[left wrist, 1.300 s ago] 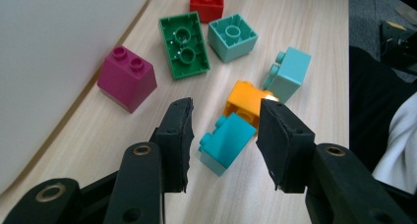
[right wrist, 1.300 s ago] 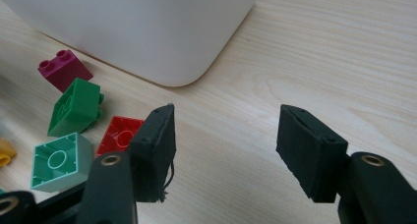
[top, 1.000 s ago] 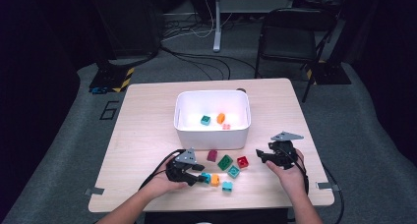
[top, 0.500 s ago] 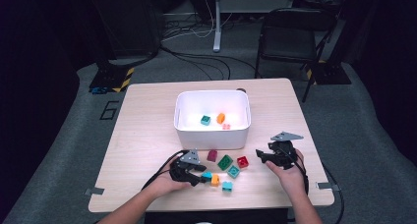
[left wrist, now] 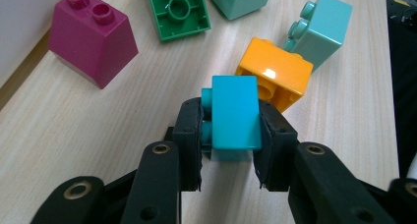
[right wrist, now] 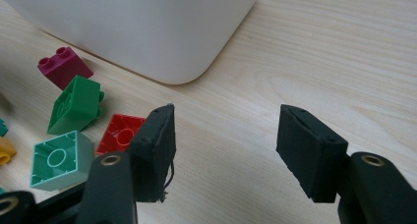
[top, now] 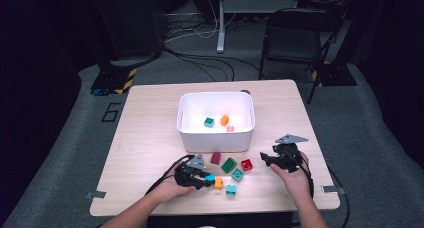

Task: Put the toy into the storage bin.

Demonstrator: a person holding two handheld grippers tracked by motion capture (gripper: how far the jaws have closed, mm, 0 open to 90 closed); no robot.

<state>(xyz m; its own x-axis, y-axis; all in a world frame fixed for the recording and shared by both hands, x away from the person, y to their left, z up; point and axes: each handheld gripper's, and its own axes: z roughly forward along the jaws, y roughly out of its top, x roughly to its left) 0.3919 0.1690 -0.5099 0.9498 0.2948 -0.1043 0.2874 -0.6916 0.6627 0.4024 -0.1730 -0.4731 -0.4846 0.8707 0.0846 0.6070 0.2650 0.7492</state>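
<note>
My left gripper point(left wrist: 230, 135) is near the table's front edge, and its jaws have just been closing on a cyan brick point(left wrist: 235, 117). The pads now press on both sides of the brick, which rests on the wood. From above, this gripper point(top: 204, 178) and the cyan brick point(top: 210, 178) sit at the left end of a cluster of loose bricks. An orange brick point(left wrist: 275, 74) lies just behind the held one. My right gripper point(right wrist: 228, 123) is open above bare table with nothing between its jaws. It sits to the right of the cluster point(top: 264, 159).
A white bin point(top: 215, 135) stands mid-table holding a teal brick point(top: 209, 122), an orange brick point(top: 224, 120) and a pink brick point(top: 230, 129). In front of it lie magenta point(top: 216, 158), green point(top: 229, 164), red point(top: 246, 164), mint point(top: 237, 174) and light teal point(top: 231, 189) bricks.
The left gripper has edged right toward the bricks and its jaws have closed on the cyan brick. The right gripper has not moved.
</note>
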